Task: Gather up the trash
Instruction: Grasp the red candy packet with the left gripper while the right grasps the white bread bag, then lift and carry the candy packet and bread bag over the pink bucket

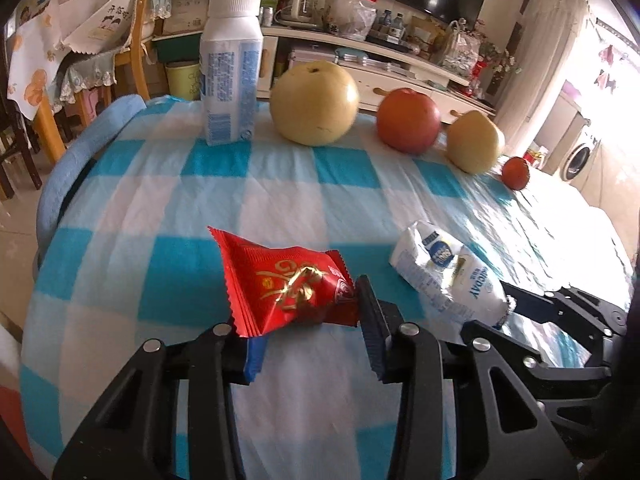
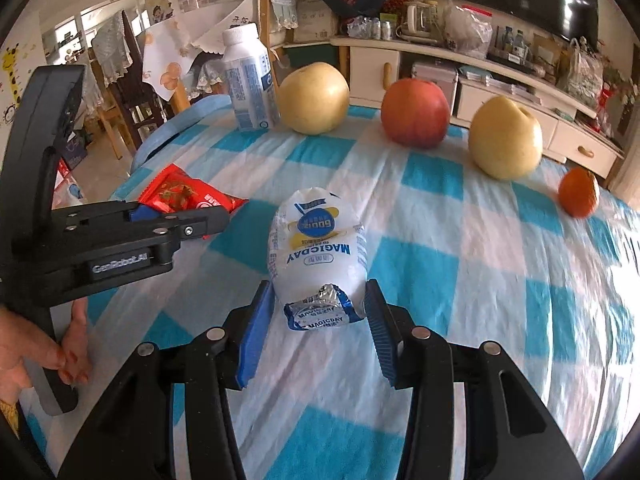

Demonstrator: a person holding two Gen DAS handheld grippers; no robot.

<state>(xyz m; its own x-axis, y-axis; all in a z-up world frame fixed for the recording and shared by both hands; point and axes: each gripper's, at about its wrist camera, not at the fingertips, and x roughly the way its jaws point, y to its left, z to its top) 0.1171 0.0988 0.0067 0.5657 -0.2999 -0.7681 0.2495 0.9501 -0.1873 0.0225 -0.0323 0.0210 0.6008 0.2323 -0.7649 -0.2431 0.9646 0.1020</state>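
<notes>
Checked blue-white table (image 1: pixel 280 200), fruit along the far edge. Red wrapper (image 1: pixel 288 288) lies at 12 o'clock between the spread left tongs (image 1: pixel 308 332), long axis crosswise. White wrapper (image 2: pixel 316 248) sits between the spread right tongs (image 2: pixel 320 328), long axis running away. Both tongs low, level, unclenched.

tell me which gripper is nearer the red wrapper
Left. The left gripper has its open fingers on either side of the red wrapper. The right gripper sits farther right, straddling the white packet.
</notes>
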